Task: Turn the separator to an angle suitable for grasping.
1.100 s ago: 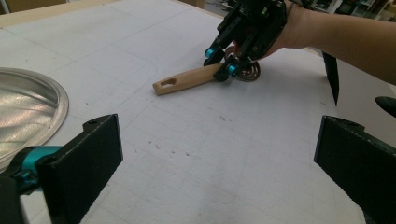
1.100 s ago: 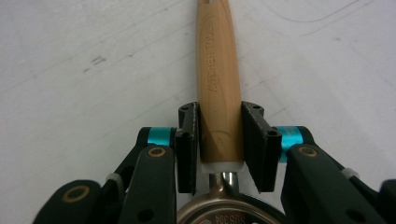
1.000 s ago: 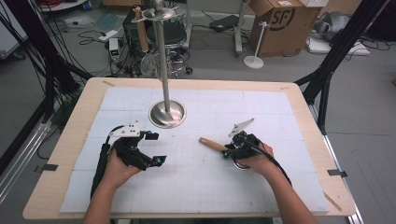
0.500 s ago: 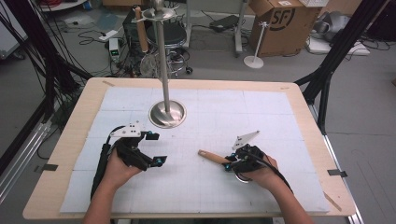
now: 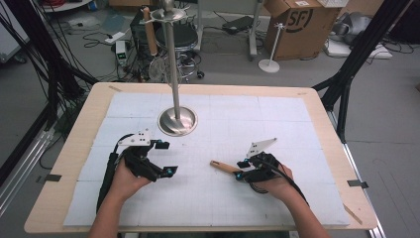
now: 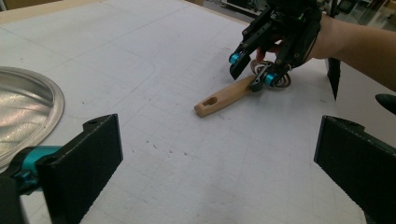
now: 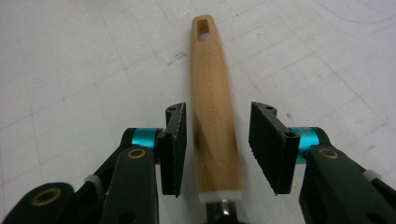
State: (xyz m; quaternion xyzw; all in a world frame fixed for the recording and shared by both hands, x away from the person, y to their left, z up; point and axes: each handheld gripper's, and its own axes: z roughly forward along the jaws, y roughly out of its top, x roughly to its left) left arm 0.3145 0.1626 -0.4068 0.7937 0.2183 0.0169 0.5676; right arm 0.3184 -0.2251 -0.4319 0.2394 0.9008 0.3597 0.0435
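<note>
Two grippers low over the white mat (image 5: 297,124); your right gripper (image 7: 217,149) straddles the wooden handle (image 7: 212,88), jaws spread either side with gaps, lined up for a pinch; the handle lies flat, wire end (image 6: 273,79) under your hand; your left gripper (image 6: 215,154) waits wide apart beside the steel stand base (image 5: 177,121), likely keeping clear.

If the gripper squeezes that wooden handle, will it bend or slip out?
The wooden handle looks solid, so it probably stays stiff. Its smooth, rounded sides might slip a little between the right gripper pads. The wire end likely keeps it from rolling far.
</note>
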